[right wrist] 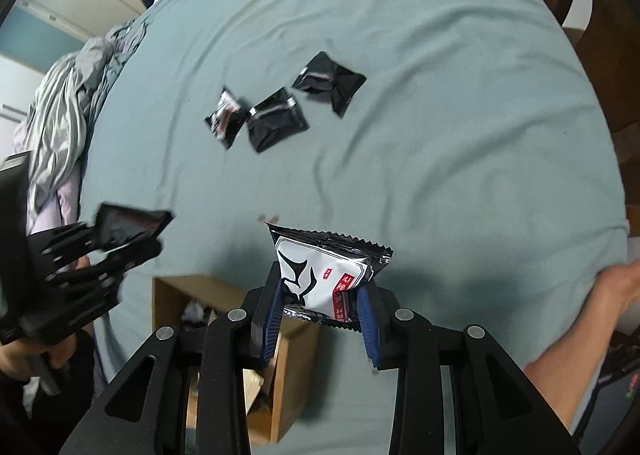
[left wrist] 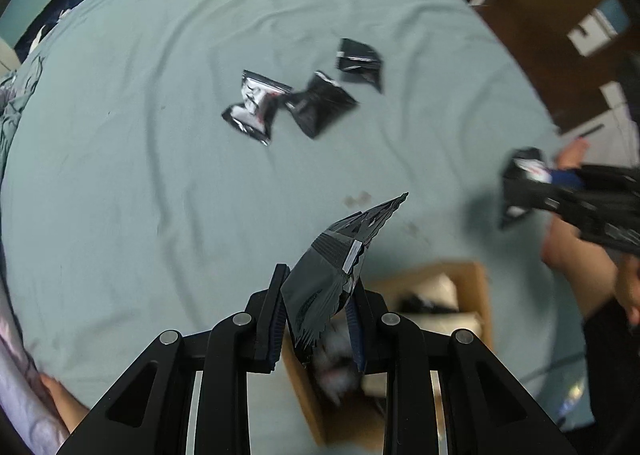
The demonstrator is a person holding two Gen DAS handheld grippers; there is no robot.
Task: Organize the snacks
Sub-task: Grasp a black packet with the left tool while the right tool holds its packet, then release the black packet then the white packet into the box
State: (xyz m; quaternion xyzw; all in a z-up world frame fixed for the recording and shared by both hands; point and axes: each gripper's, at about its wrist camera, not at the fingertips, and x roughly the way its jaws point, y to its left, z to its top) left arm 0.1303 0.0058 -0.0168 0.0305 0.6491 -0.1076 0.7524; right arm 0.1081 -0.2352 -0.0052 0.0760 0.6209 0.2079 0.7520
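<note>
Two hand-held grippers hovered over a bed covered in a wrinkled teal sheet, each carrying a small foil snack packet.

From the left wrist camera, the left gripper had its jaws pinching a black snack packet. The packet was glossy, creased, and tilted, with a serrated end pointing up and to the right and a thin silver strip along one fold. Directly below it sat an open cardboard box on the sheet, holding a blur of dark and white items that could not be told apart.

From the right wrist camera, the right gripper had its blue-padded jaws pinching a white-and-black snack packet. This packet had a white face with a bold black emblem, a red label with white characters, and black zigzag-cut edges at both ends. It hung just above the sheet, beside the same cardboard box, which lay down and to the left.

Farther out on the bed, three loose snack packets lay near one another: a black-and-silver packet, a dark middle packet touching it, and a far black packet slightly apart. A crumpled grey blanket was heaped at the bed's left edge.
</note>
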